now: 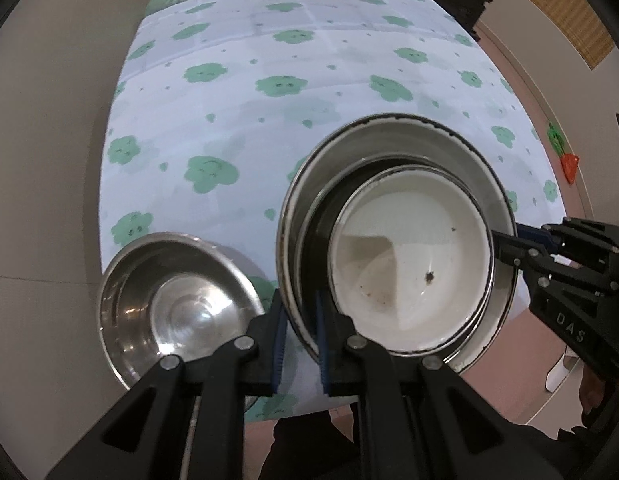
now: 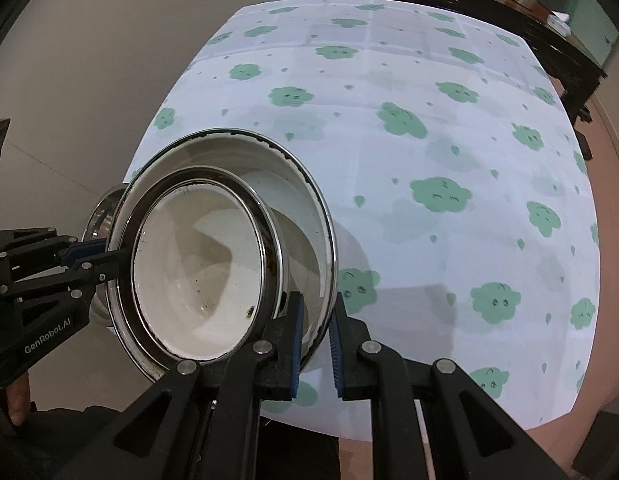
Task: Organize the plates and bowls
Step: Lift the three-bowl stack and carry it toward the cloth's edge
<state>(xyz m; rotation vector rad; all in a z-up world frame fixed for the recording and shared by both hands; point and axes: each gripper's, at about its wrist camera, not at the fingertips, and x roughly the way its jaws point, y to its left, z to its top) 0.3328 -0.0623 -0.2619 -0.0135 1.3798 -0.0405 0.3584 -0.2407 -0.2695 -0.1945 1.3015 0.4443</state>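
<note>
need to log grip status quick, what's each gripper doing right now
left gripper: closed on the large bowl's rim.
right gripper: closed on the opposite rim of the same bowl.

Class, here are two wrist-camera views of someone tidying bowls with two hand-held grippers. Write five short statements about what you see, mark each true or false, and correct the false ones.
1. Both grippers grip the rim of the large bowl. True: the left gripper and the right gripper clamp opposite sides.
2. The large bowl is empty. False: a smaller white bowl sits nested inside it.
3. The white bowl is spotless. False: dark specks and brownish smears mark its inside.
4. A shiny steel bowl lies to the left of the held stack in the left wrist view. True.
5. The tablecloth is plain red. False: it is pale with green cloud shapes.
</note>
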